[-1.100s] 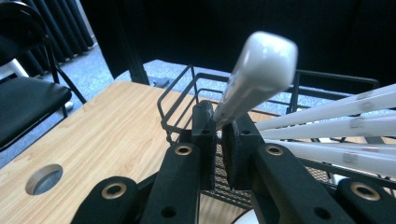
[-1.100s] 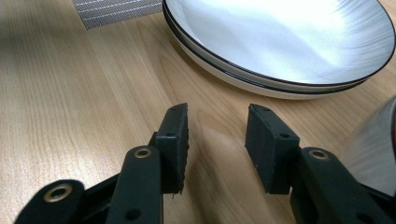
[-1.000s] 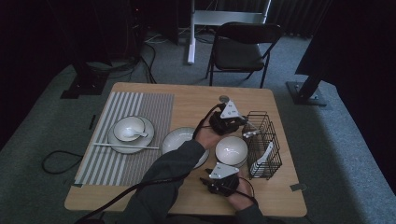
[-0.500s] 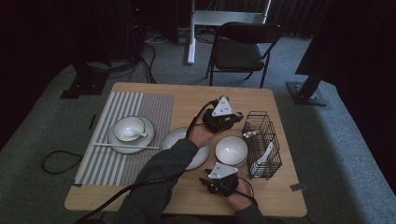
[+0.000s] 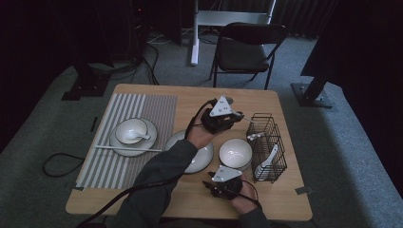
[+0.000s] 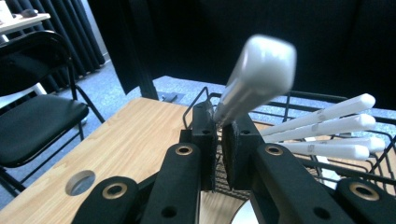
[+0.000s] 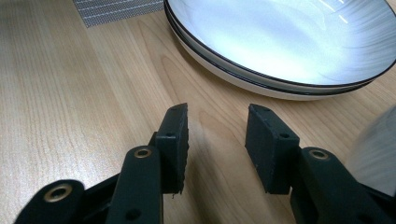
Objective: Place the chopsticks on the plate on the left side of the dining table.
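Dim room, wooden table [image 5: 199,95]: left gripper [image 6: 219,140] clamps a white spoon [image 6: 254,74] beside the wire basket [image 5: 266,147] near the right edge, seemingly mid-transfer and next needing a careful carry, while the right gripper [image 7: 217,140] rests open.

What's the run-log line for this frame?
left gripper: shut on white spoon, lifted beside wire basket | right gripper: open, empty, low over table near plate

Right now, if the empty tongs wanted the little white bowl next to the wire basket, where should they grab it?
Probably by the rim. The bowl sits upright and open, so the right tongs, already open, could come down from above and pinch its near edge, away from the basket.
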{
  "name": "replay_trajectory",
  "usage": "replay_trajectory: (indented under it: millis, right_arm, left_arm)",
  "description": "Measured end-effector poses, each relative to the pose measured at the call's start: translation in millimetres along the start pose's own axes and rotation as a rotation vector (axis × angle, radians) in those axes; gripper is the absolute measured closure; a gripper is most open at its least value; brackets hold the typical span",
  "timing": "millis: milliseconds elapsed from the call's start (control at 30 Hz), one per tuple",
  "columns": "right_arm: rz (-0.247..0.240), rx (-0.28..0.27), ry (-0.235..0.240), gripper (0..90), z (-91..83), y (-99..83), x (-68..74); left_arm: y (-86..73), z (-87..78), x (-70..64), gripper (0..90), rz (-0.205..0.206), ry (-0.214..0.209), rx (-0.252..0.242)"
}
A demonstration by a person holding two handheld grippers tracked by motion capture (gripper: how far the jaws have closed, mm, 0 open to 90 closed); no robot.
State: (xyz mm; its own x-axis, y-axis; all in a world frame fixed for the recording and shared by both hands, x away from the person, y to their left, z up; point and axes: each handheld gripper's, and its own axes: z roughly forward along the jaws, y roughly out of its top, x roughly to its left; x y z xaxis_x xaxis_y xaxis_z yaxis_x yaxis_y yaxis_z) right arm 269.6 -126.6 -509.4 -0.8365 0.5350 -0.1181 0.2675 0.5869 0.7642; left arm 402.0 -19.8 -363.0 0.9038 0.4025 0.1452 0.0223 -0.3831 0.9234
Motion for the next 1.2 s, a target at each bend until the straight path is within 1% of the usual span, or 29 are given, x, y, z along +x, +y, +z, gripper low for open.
replay_trajectory:
  millis: [100,267,567,833,1000,1200]
  right_arm:
    - [0.001,0.001,-0.001,58.7,0.1,0.0,0.0]
    - [-0.001,0.005,0.000,58.7,0.7,0.3,0.1]
    - [-0.002,0.002,-0.002,58.5,0.6,0.3,-0.1]
    - [-0.007,0.004,-0.004,58.3,1.1,0.9,0.7]
    - [-0.007,0.005,-0.005,58.2,1.2,1.2,0.5]
    - [-0.010,0.000,-0.012,58.2,-0.6,2.8,0.0]
  left_arm:
    - [-0.1,-4.1,3.0,84.9,-0.013,0.001,-0.009]
    - [0.8,-11.6,4.1,84.9,0.000,0.009,-0.016]
    - [2.5,-30.6,6.2,84.9,-0.001,0.001,-0.049]
    - [-6.7,-47.9,15.5,85.0,-0.031,0.006,-0.074]
    - [-14.1,-56.4,20.0,85.0,-0.041,0.025,-0.065]
    - [-23.7,-64.0,21.8,85.0,-0.049,0.038,-0.045]
